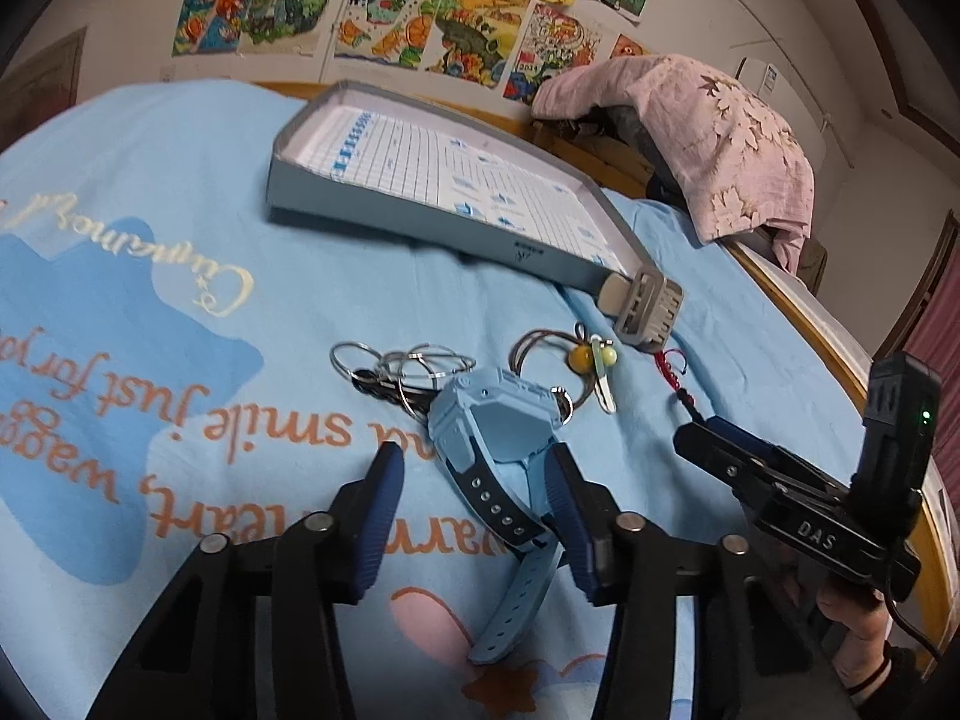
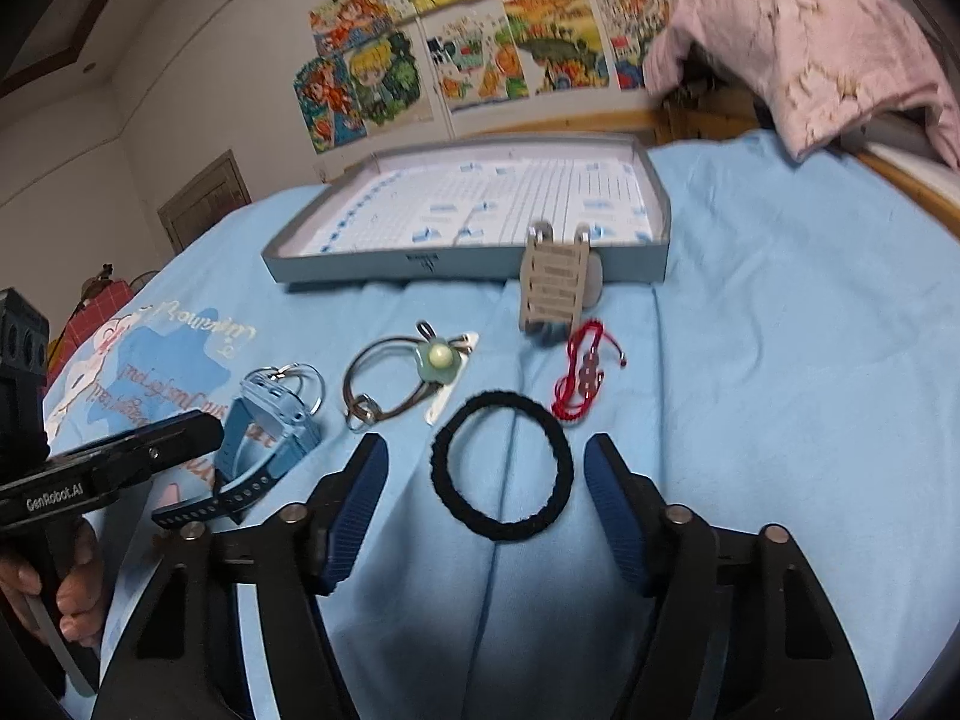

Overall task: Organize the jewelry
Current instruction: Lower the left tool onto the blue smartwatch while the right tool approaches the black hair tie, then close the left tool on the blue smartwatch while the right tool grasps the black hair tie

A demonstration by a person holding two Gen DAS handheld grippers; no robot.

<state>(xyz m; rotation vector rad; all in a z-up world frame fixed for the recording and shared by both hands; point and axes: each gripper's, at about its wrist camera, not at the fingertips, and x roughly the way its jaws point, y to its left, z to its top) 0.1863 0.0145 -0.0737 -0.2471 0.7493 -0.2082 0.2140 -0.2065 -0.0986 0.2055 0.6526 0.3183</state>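
Blue rubber pads on the left gripper (image 1: 471, 501) stand spread, pinching nothing, and the watch (image 1: 489, 426) lies right between them on the bedsheet (image 1: 180, 192): its case sits just ahead of the fingertips, while the strap runs back toward the camera and slightly to the right, passing close to the right pad (image 1: 564, 498). That long axis lies roughly along the fingers, so a straight close would likely catch the strap or case across its narrow width; this reads as the grasp about to be made. The right gripper (image 2: 486, 471) is also spread and holding nothing, with the black hair tie (image 2: 503, 465) lying flat on the sheet between its fingertips, so each hand has its own item nearest. Beyond the watch lie key rings (image 1: 384, 360), a bead charm (image 2: 438, 357) on a cord loop, and a red cord bracelet (image 2: 582, 372). The grey tray (image 1: 384, 222) sits farther ahead, well apart from both grippers, with a small grey clip (image 2: 553, 288) leaning at its near wall; the jewelry probably goes there.
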